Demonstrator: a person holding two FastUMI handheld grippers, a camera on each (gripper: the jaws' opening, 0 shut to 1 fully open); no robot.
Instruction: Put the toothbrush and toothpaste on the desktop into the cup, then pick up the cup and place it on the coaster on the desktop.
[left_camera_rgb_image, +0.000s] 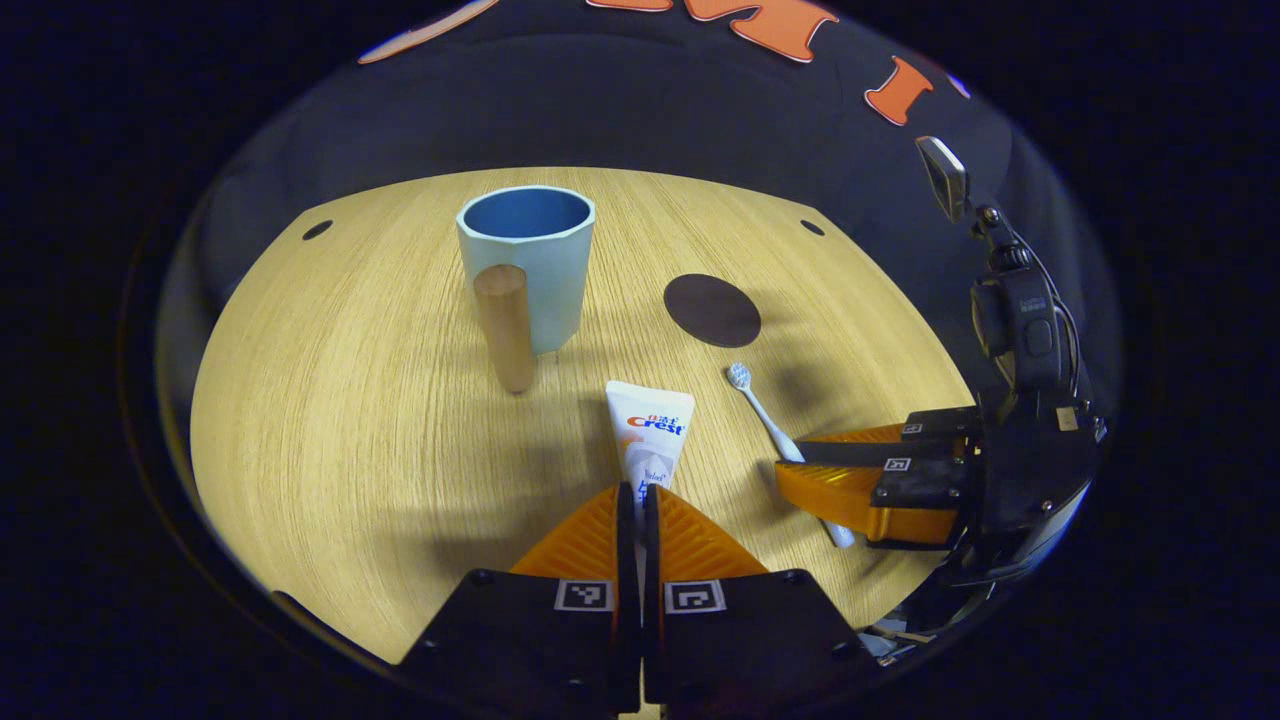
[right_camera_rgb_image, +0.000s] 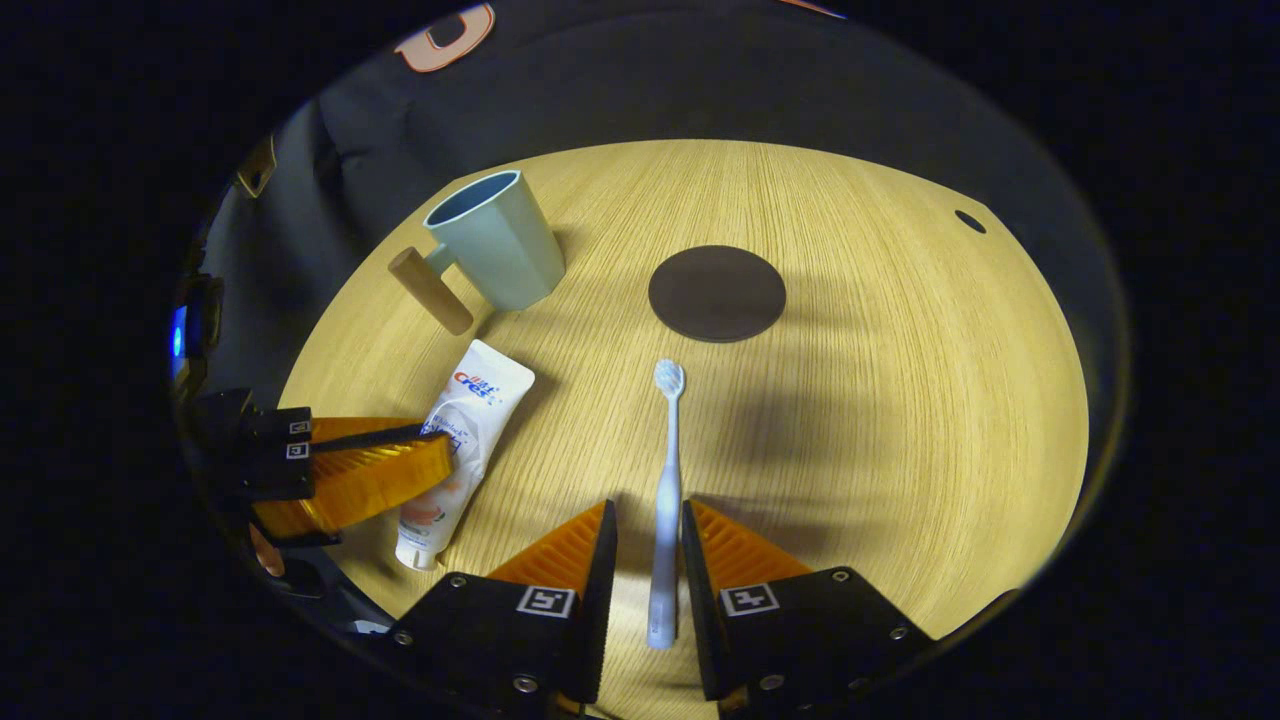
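Observation:
A pale blue cup (left_camera_rgb_image: 545, 280) (right_camera_rgb_image: 505, 260) with a wooden handle (left_camera_rgb_image: 505, 325) stands upright at the back of the wooden desktop (left_camera_rgb_image: 340, 420). A white toothpaste tube (left_camera_rgb_image: 650, 425) (right_camera_rgb_image: 472, 405) lies flat, and my left gripper (left_camera_rgb_image: 640, 488) (right_camera_rgb_image: 440, 450) is shut on its lower part. To the right of the tube lies the white toothbrush (left_camera_rgb_image: 762, 412) (right_camera_rgb_image: 668, 450), head pointing at the dark round coaster (left_camera_rgb_image: 712, 310) (right_camera_rgb_image: 716, 293). My right gripper (right_camera_rgb_image: 648, 505) (left_camera_rgb_image: 788, 468) stands open astride the brush handle, with a gap on each side.
The desktop (right_camera_rgb_image: 900, 400) has bare wood right of the coaster and left of the cup. Small dark holes (left_camera_rgb_image: 317, 229) (right_camera_rgb_image: 968, 221) sit near its back corners. A camera on a mount (left_camera_rgb_image: 1015, 300) rises above the right gripper.

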